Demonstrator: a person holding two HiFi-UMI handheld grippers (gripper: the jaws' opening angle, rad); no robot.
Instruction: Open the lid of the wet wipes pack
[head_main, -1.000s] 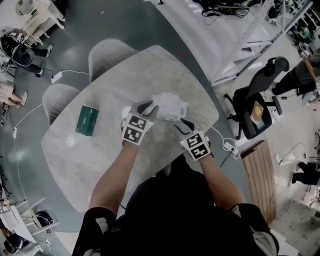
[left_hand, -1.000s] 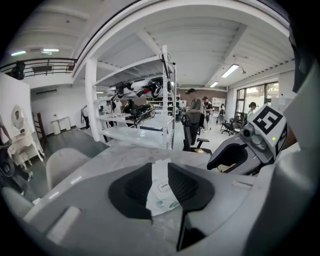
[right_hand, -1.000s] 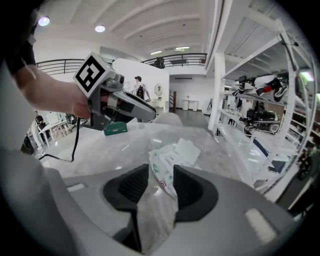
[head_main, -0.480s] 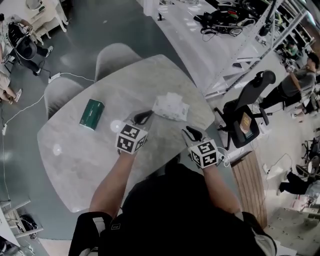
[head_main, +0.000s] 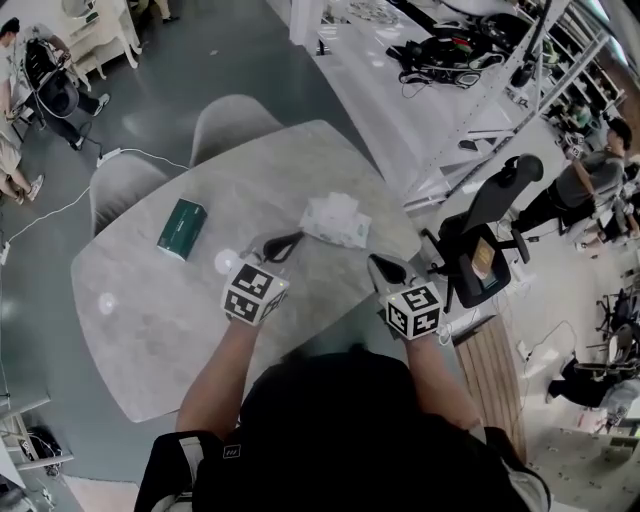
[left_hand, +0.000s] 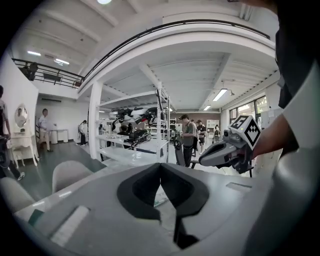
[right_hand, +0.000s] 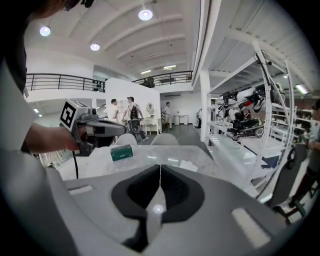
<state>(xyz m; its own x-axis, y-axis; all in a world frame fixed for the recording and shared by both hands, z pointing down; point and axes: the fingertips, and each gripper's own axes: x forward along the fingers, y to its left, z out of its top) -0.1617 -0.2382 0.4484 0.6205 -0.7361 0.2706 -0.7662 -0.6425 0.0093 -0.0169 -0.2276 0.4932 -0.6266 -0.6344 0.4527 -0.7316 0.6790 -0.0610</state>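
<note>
Found a green rectangular box (head_main: 181, 228), cardboard by its look, lying flat toward the left edge of the counter (head_main: 150, 330), well apart from everything else. Recorded the counter as a pale, mottled, stone-like slab with rounded corners and a faint sheen.

Found the left gripper (head_main: 283, 243) over the counter's middle, just left of the pack and not touching it. Saw its dark padded fingers pressed together with nothing between them.

Located the wet wipes pack (head_main: 335, 220) lying flat toward the counter's far right corner. Noted a soft white pouch, slightly rumpled in outline, with a trace of greenish print. Could not determine the lid's state from any view; too small and pale to read.

Found the right gripper (head_main: 380, 266) at the counter's near right edge, short of the pack and clear of it. Noted a grey moulded shell and dark fingers, likewise closed on nothing.

Judged progress unconfirmed, with neither gripper on the pack. Assuming a lid not yet raised, judged the whole job outstanding: steadying the soft pouch with one gripper, catching the lid's lip with the other, folding it back.
</note>
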